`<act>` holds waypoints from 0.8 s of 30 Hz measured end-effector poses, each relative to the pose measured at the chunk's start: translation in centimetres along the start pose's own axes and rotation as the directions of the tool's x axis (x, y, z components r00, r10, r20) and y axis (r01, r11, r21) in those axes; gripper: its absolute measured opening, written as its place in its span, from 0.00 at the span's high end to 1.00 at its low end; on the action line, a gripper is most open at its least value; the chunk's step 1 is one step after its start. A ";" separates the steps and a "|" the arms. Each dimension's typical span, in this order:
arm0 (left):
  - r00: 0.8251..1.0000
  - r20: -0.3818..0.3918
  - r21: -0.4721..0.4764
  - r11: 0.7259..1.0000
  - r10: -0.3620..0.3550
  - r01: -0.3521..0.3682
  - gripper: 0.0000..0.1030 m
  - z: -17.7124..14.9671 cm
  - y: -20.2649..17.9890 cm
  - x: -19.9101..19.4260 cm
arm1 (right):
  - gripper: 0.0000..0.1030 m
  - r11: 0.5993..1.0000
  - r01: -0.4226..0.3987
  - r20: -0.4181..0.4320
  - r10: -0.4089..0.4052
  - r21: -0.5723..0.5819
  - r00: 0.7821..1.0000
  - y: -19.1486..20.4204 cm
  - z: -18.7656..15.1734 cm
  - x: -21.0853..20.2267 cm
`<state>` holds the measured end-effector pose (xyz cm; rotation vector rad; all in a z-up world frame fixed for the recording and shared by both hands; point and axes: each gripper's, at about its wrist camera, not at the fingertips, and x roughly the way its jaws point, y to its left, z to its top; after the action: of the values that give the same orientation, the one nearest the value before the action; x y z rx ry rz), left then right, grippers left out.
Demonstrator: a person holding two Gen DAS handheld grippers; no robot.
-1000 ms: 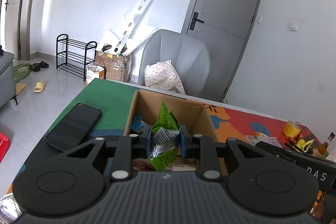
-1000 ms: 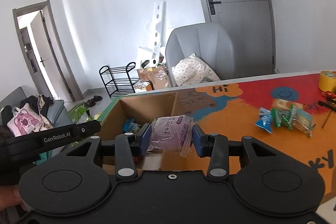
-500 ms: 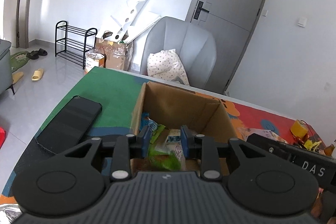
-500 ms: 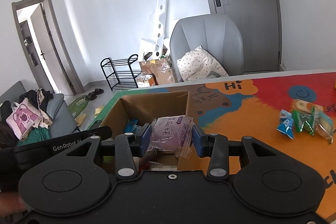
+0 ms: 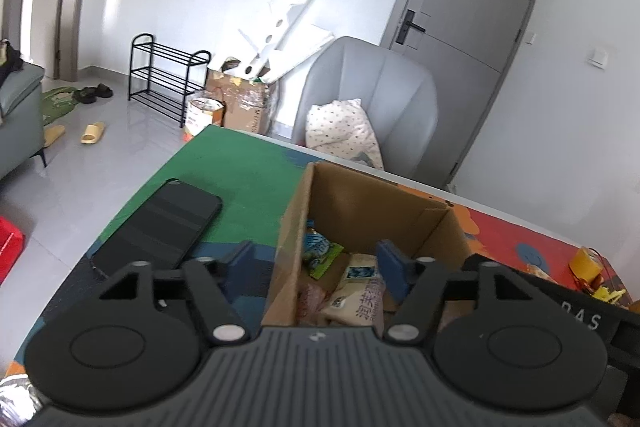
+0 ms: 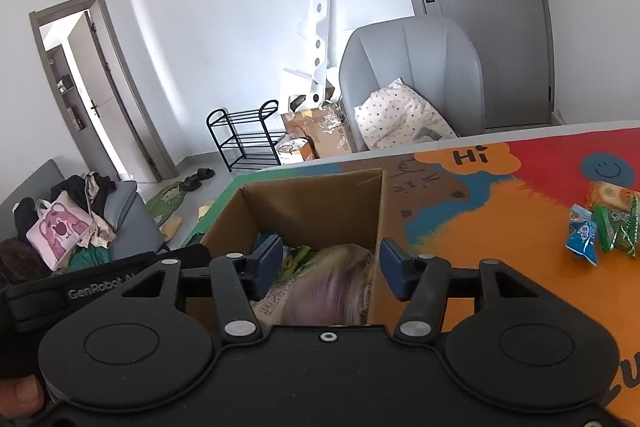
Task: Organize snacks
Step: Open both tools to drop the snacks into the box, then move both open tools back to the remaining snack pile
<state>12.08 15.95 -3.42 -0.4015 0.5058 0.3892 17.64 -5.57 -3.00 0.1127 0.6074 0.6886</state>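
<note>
An open cardboard box (image 5: 360, 195) (image 6: 312, 195) stands on the colourful mat and holds several snack packets (image 5: 352, 291). My left gripper (image 5: 316, 259) hangs over the box's left wall, its jaws opening with nothing held between them. My right gripper (image 6: 328, 259) is above the box's near right part, jaws opening. Below them a purple packet (image 6: 332, 287) shows blurred inside the box, free of the pads. Loose blue and green snacks (image 6: 600, 223) lie on the mat to the right.
A black phone (image 5: 160, 223) lies on the green part of the mat, left of the box. A yellow tape roll (image 5: 586, 261) sits at the far right. A grey armchair (image 5: 376, 99) with a spotted pillow stands behind the table.
The left gripper let go of the green packet, which now lies in the box, and its jaws spread wide. The right gripper released the purple packet, which is dropping into the box. Both moved forward over the box.
</note>
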 end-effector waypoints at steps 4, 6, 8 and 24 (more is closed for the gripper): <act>1.000 0.008 -0.002 1.000 0.024 -0.024 0.21 -0.3 -0.3 -0.2 | 0.46 1.000 0.010 -0.004 -0.010 0.000 1.000 -0.6 -0.3 -0.9; 1.000 0.009 0.001 1.000 0.026 -0.026 0.19 -0.5 -0.6 -0.4 | 0.46 1.000 0.018 -0.005 -0.018 0.002 1.000 -1.0 -0.4 -1.4; 1.000 0.010 0.007 1.000 0.026 -0.027 0.18 -0.8 -1.1 -0.5 | 0.46 1.000 0.026 -0.005 -0.026 0.008 1.000 -1.5 -0.6 -1.9; 1.000 0.023 0.086 0.996 -0.014 0.012 0.09 -3.2 -5.4 -2.5 | 0.37 0.994 0.091 0.015 -0.093 0.067 0.996 -6.4 -1.9 -6.7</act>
<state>11.25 9.19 -3.15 -0.3168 0.4953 0.3576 16.09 -14.97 -3.16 0.1517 0.6150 0.5776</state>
